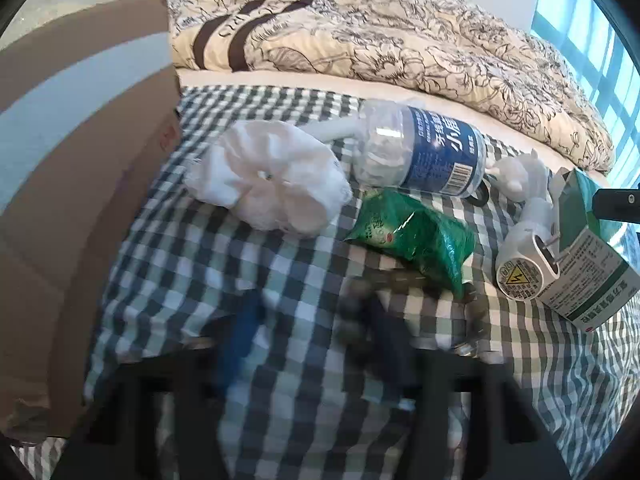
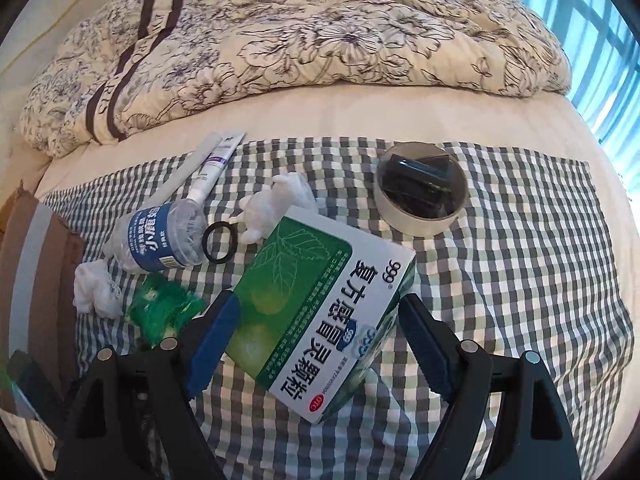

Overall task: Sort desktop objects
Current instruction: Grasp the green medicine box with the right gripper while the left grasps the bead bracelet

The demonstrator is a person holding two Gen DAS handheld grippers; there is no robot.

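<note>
**A:** Your right tool (image 2: 316, 344) is open wide, the green-and-white medicine box (image 2: 320, 316) lying tilted between its blue pads (image 2: 214, 340) on the checked cloth (image 2: 500, 280) — not yet clamped, as far as I can tell.

**B:** How will it handle?

**A:** Light, stiff card, I'd judge; take it across the long sides, gently, or it may dent. It reads "999" and "OTC".

**B:** Your left tool (image 1: 308, 344)?

**A:** Blurred, but it looks open and empty. Beyond lie a green packet (image 1: 416, 236), a white wad (image 1: 272, 180) and a crushed bottle (image 1: 420, 148) with a blue label — slippery, soft.
</note>
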